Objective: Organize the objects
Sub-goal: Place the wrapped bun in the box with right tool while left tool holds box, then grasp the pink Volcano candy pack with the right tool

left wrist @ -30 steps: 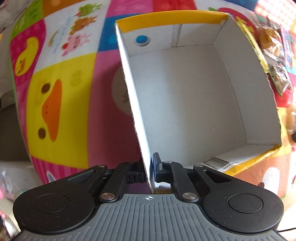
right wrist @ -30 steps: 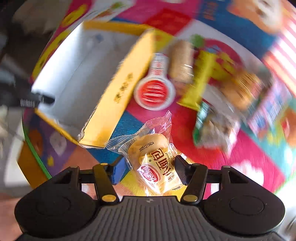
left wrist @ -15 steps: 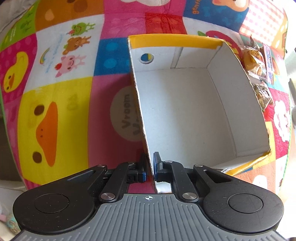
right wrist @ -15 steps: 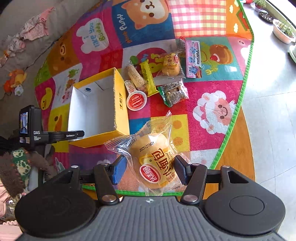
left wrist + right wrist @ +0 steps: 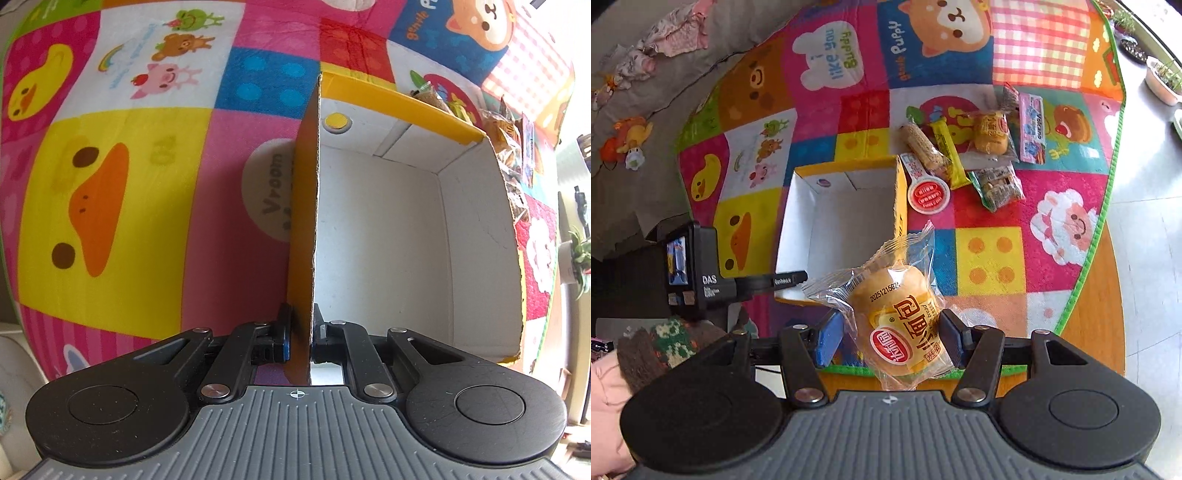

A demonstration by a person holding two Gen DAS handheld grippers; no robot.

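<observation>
A yellow cardboard box [image 5: 376,240] with a white, empty inside stands on the colourful play mat [image 5: 110,184]. My left gripper [image 5: 300,332] is shut on the near end of the box's left wall [image 5: 303,221], one finger on each side. In the right wrist view the same box [image 5: 849,221] lies below, with the left gripper [image 5: 790,278] at its near corner. My right gripper [image 5: 890,332] is shut on a wrapped bread bun [image 5: 897,317], held high above the mat near the box's right front corner.
Several wrapped snacks [image 5: 960,147] and a red-lidded cup [image 5: 929,194] lie on the mat to the right of the box. Grey bedding with soft toys [image 5: 628,140] lies at the left. Plant pots [image 5: 1161,79] stand on the floor at the right. A person's sleeve [image 5: 605,406] is at the lower left.
The right gripper has risen well above the mat with the bun, so the whole mat now shows. The left gripper has shifted and turned with the box wall, and the wall's yellow outside now shows.
</observation>
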